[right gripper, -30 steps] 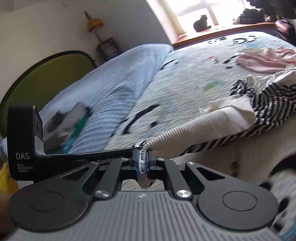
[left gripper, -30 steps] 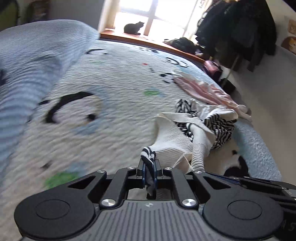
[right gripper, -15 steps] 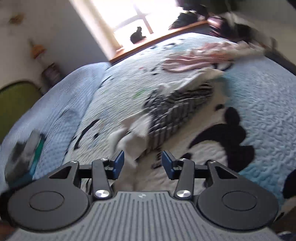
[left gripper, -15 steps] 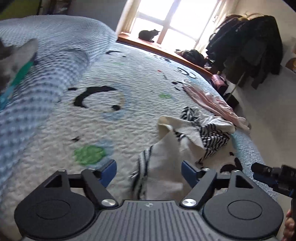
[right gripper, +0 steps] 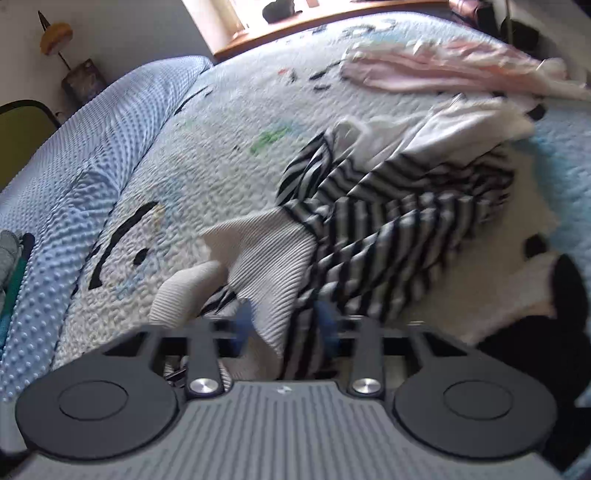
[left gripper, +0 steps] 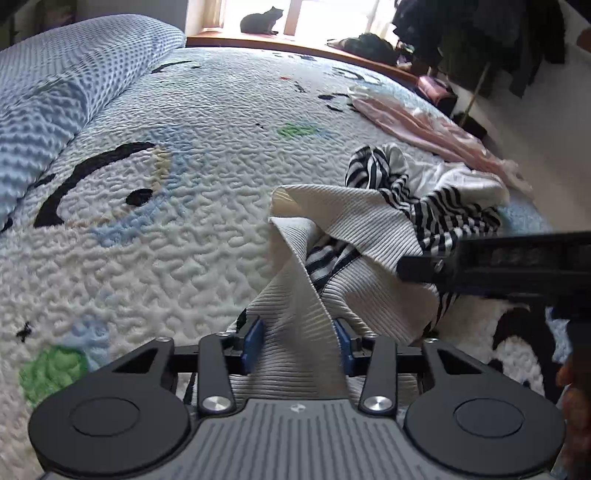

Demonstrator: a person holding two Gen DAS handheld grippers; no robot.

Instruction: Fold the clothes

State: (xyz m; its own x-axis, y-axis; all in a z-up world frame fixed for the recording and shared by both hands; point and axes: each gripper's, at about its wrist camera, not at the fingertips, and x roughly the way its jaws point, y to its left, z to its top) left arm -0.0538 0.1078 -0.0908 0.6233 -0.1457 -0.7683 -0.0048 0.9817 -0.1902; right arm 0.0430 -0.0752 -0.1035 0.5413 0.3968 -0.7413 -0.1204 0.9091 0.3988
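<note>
A crumpled garment of cream ribbed cloth [left gripper: 354, 218] and black-and-white stripes [left gripper: 454, 218] lies in a heap on the quilted bed [left gripper: 184, 166]. A cream strip of it runs up between the blue pads of my left gripper [left gripper: 298, 345], whose jaws are closing around it. In the right wrist view the same cream cloth [right gripper: 266, 251] and stripes [right gripper: 399, 221] pass between the blurred pads of my right gripper [right gripper: 283, 328], which is closing on them. The right gripper's black body [left gripper: 498, 258] pokes into the left wrist view, just right of the heap.
A pink garment [left gripper: 413, 122] lies farther back on the bed's right side. A blue waffle cover [left gripper: 55, 103] humps up at the left. A cat [left gripper: 258, 22] sits on the windowsill. Dark clothes [left gripper: 480, 37] hang at the right. A hand [left gripper: 576, 387] shows at the frame edge.
Both grippers let go of the garment ends they held, opened wide, then dropped toward the heap. Their jaws have since narrowed around new folds of it.
</note>
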